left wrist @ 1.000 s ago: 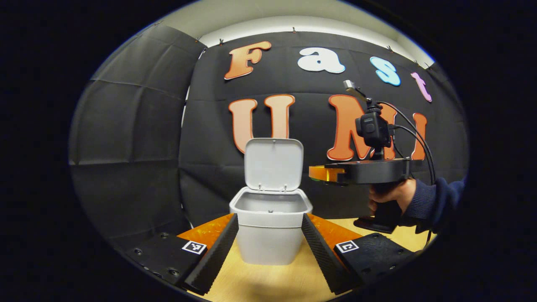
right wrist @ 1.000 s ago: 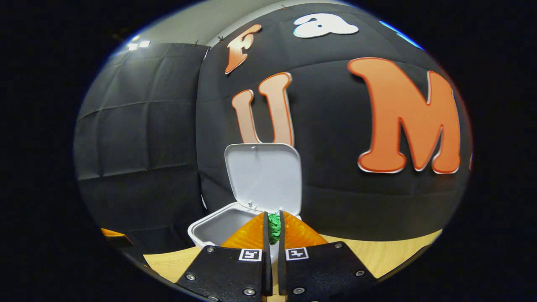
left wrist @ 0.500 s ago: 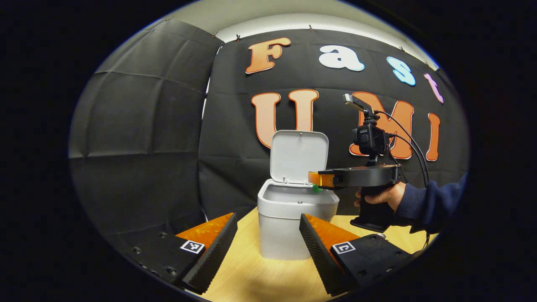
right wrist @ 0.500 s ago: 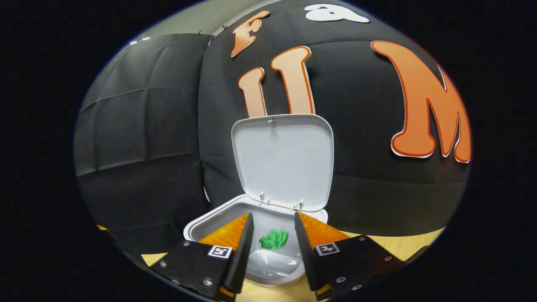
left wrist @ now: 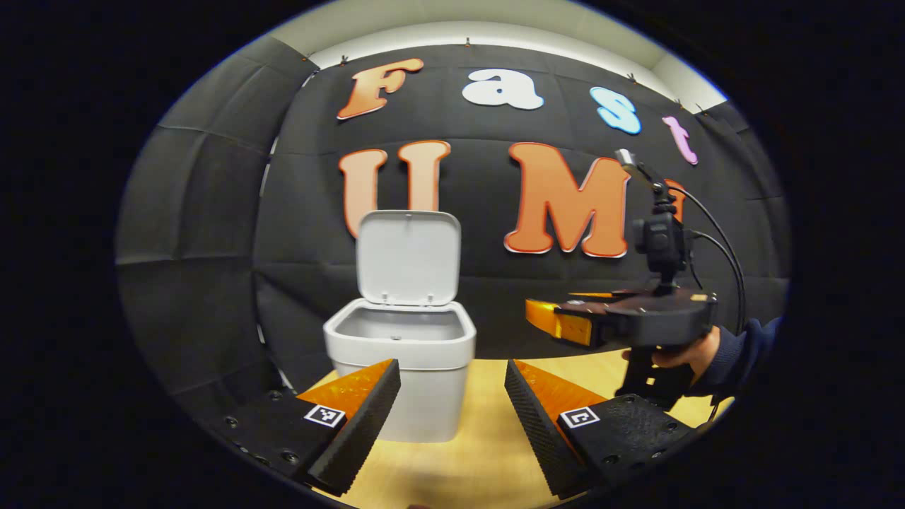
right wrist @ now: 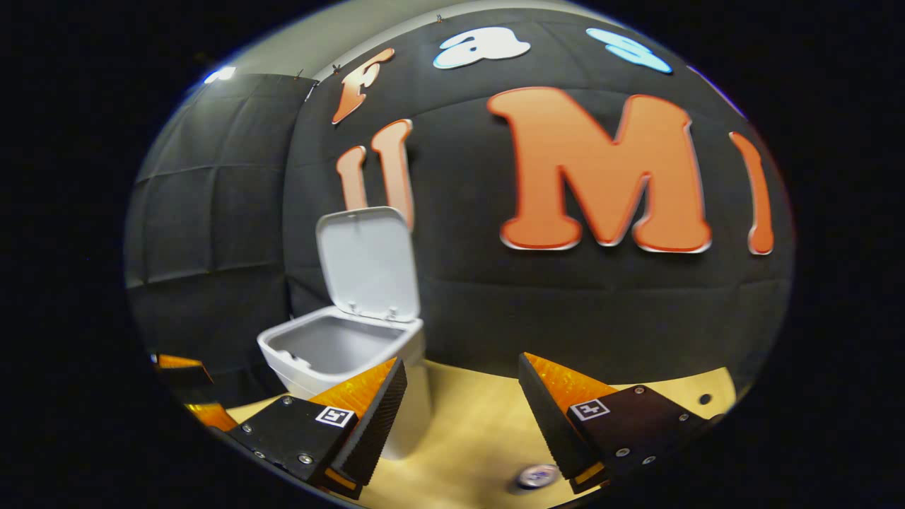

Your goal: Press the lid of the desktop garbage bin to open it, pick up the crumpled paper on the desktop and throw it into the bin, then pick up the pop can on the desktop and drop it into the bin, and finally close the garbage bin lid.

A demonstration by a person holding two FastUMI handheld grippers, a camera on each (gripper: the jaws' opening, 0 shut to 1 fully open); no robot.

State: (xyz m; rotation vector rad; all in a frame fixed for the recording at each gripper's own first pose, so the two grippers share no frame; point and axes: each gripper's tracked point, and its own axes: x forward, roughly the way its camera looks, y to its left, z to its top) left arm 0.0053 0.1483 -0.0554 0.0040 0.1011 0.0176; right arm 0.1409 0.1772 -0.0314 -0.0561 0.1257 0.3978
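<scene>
Standing at left: the bin (left wrist: pixel 399 353) sits on the table (left wrist: pixel 488 452), close to the booth's back wall, with its mouth uncovered.
Lid (left wrist: pixel 408 258): upright on its rear hinge, so the opening step looks done; a light plastic flap that should fall shut with a gentle push on its top edge.
Bin interior: the upper walls are visible in both views, but the floor is hidden behind the front rim, so what lies inside cannot be told.
Left gripper (left wrist: pixel 452 367): released, jaws wide and empty, low over the table with the bin just beyond its left finger.
Pop can (right wrist: pixel 537 475): probably the round silvery disc at the bottom edge of the right gripper view, on the table beside the right finger's base; it is blurred and cut off, so this is a guess.
Can handling: likely light, smooth and thin-walled, so it could slip or dent; the jaws are best closed across the middle of the body with modest force.
Right gripper (right wrist: pixel 463 364): released and empty, fingers spread, hanging above the table to the right of the bin and apart from it.
Hand (left wrist: pixel 679 353): wraps that gripper's grip in the left gripper view; the dark sleeve (left wrist: pixel 749 346) runs out of sight at the edge.
</scene>
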